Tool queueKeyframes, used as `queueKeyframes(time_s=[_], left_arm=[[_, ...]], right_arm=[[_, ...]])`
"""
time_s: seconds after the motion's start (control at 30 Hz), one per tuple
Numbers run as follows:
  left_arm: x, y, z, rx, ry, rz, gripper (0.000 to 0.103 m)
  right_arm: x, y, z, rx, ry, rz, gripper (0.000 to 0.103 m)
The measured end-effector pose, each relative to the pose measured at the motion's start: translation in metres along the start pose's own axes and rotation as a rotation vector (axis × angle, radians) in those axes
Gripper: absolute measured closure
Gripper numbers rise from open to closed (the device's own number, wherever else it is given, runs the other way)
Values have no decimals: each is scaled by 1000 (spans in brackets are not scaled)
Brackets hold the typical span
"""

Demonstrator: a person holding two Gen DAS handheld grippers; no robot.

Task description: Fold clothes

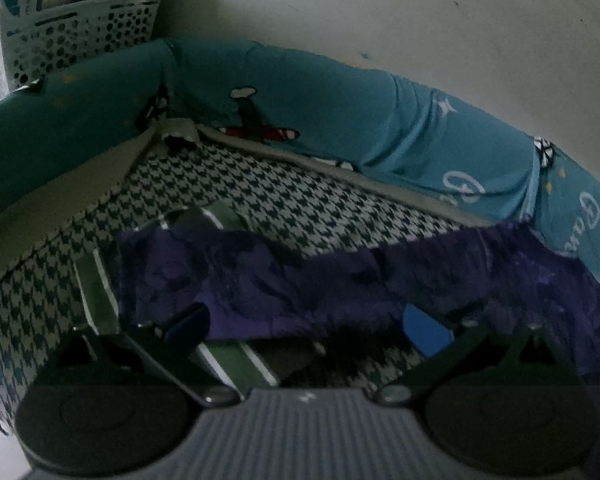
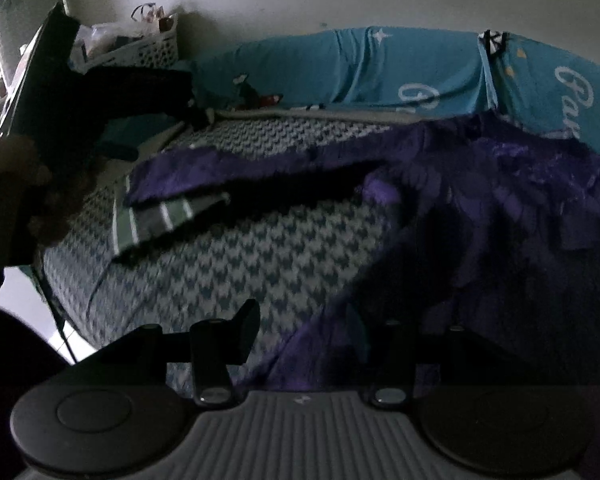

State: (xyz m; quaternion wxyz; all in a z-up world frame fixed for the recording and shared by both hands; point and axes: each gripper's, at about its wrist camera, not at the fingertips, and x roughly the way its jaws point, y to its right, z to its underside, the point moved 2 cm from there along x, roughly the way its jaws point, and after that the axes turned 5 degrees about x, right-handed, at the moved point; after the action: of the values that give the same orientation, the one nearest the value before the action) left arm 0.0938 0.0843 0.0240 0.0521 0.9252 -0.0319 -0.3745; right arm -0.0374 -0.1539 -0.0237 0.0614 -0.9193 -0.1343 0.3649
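A purple garment (image 1: 340, 280) lies spread across the houndstooth bed sheet (image 1: 300, 192), partly over a green cloth with white stripes (image 1: 96, 280). My left gripper (image 1: 306, 328) hovers at the garment's near edge with its blue pads (image 1: 426, 334) wide apart and nothing pressed between them. In the right wrist view the purple garment (image 2: 480, 208) rises in a blurred fold toward my right gripper (image 2: 306, 324). It drapes over the right finger and hides that pad. The left finger (image 2: 248, 328) stands apart from the cloth, with sheet showing in the gap. The striped cloth (image 2: 156, 220) lies at the left.
Teal printed bolsters (image 1: 420, 132) line the far side of the bed against a pale wall. A white perforated basket (image 1: 80, 28) full of items sits in the far left corner. A person's hand (image 2: 12, 184) holds the other gripper's dark body. The bed's left edge (image 2: 60, 280) drops to a light floor.
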Motion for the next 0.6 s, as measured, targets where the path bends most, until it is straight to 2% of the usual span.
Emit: queueKeyframes(time_s=[0.13,0.33,0.6], left_arm=[[-5,5,12,11,-14,11,0],[-9,9,26,27,-29,16,0],[-4,14,33,41,-55,4,0]], right_arm=[[-6,-10,10,-14,-3,-22,56],[-12,-37,25,-100,-6,-59,56],[6,-63,45,-250,-25,-26,48]])
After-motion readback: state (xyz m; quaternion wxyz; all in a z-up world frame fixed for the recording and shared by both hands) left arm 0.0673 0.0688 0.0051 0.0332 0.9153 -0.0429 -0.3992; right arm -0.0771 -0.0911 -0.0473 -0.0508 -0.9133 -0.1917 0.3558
